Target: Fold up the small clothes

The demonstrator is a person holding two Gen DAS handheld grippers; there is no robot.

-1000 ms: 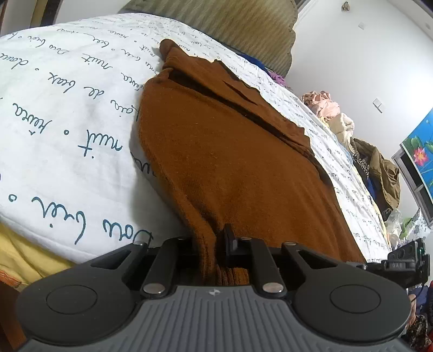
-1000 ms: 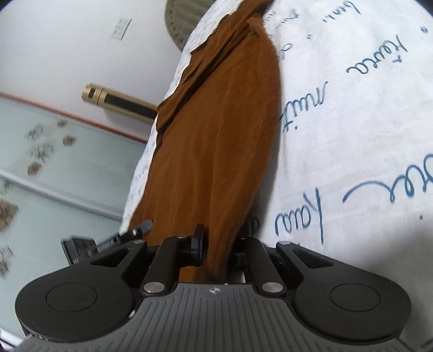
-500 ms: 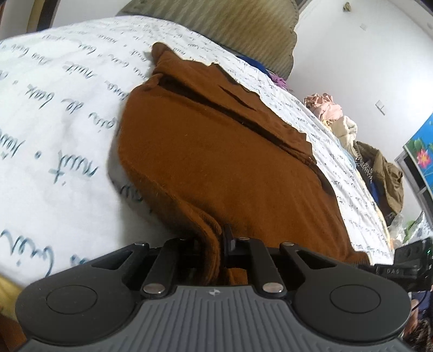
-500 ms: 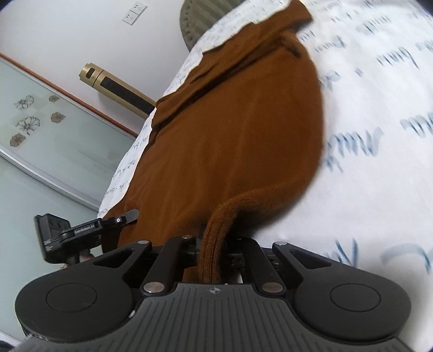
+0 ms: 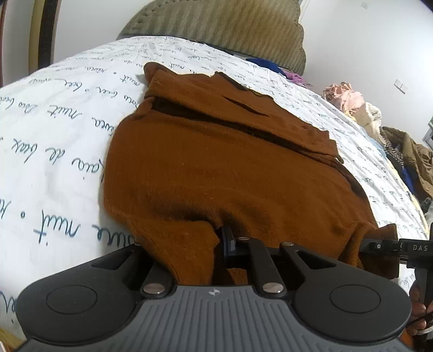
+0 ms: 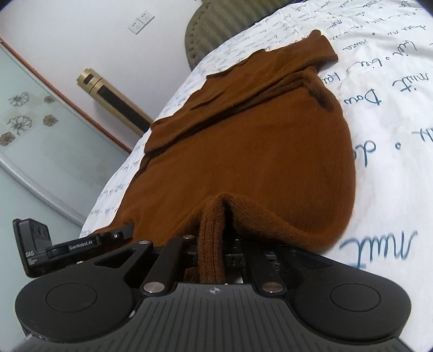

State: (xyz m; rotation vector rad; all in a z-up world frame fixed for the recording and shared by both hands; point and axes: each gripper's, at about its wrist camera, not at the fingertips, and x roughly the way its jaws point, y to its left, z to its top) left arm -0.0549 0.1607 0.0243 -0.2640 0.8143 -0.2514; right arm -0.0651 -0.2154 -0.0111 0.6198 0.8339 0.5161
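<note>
Rust-brown knitted sweater [image 5: 230, 168] lying on a white bed sheet printed with blue handwriting [image 5: 62, 130], seen along each gripper's fingers. The garment's long axis runs away from both grippers toward the olive ribbed headboard [image 5: 230, 24]; its far end, with the folded-in sleeves and neck, rests flat on the sheet, while the near hem is raised off it.

Left gripper [image 5: 220, 243]: jaws pressed together on a bunched corner of the near hem, the knit draping over the left finger. Right gripper [image 6: 213, 243]: jaws likewise closed, pinching a ribbed strip of the hem that stands up between the fingers. In the left view the right gripper appears at the right edge, holding the opposite hem corner; the two thus sit side by side across the garment's short axis, about equally near to it.

Judged step: the hem is being carried over the body toward the far end, so the coming move runs forward along the long axis. The fold will probably lie square only if both corners advance together and stay level; loose knit between them may sag.
</note>
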